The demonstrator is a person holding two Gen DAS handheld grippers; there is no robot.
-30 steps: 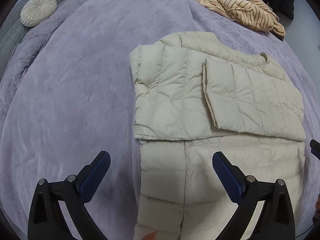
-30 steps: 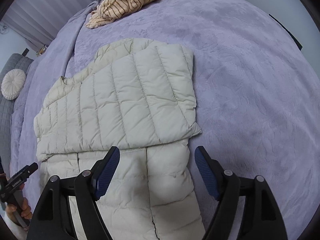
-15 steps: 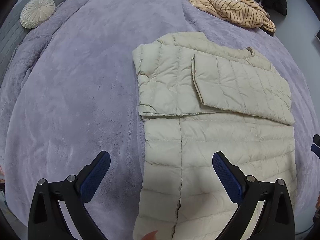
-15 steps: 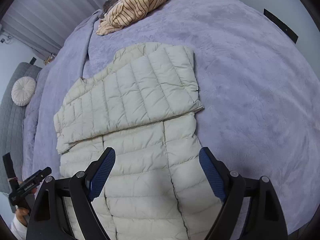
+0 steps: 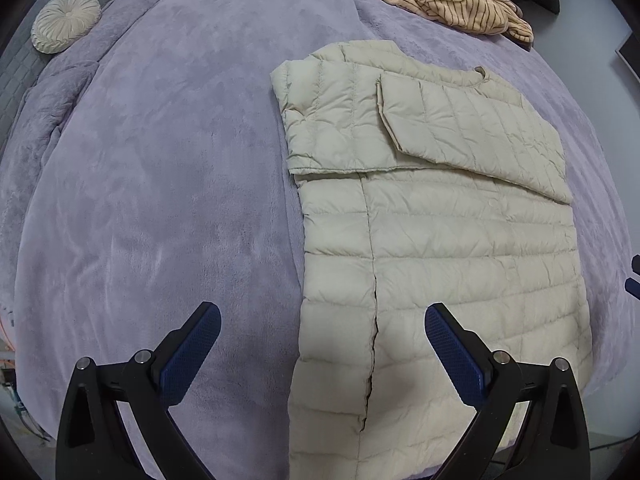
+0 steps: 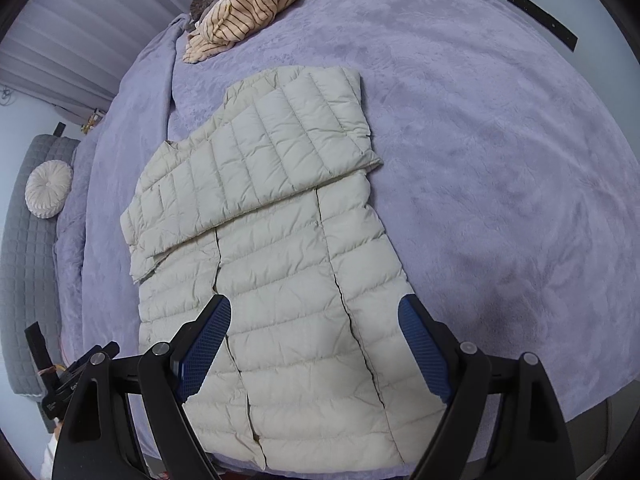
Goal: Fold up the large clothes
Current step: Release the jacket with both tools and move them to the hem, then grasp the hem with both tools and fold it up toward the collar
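I see the cream quilted down jacket [image 5: 436, 240] lying flat on the lilac plush bedspread [image 5: 168, 184], its hem at the near edge of the bed and its collar toward the far side. Both sleeves are folded across the chest, one overlapping the other. My left gripper [image 5: 322, 344] hangs above the hem's left edge with its jaws wide apart and nothing between them. My right gripper [image 6: 316, 342] hovers over the lower right part of the jacket, jaws spread too, gripping nothing. Toward the bed's far edge I can make out a crumpled tan striped garment [image 6: 252, 8]. A round pleated cushion [image 5: 66, 20] sits on a grey quilted headboard [image 6: 24, 280] at the left side.
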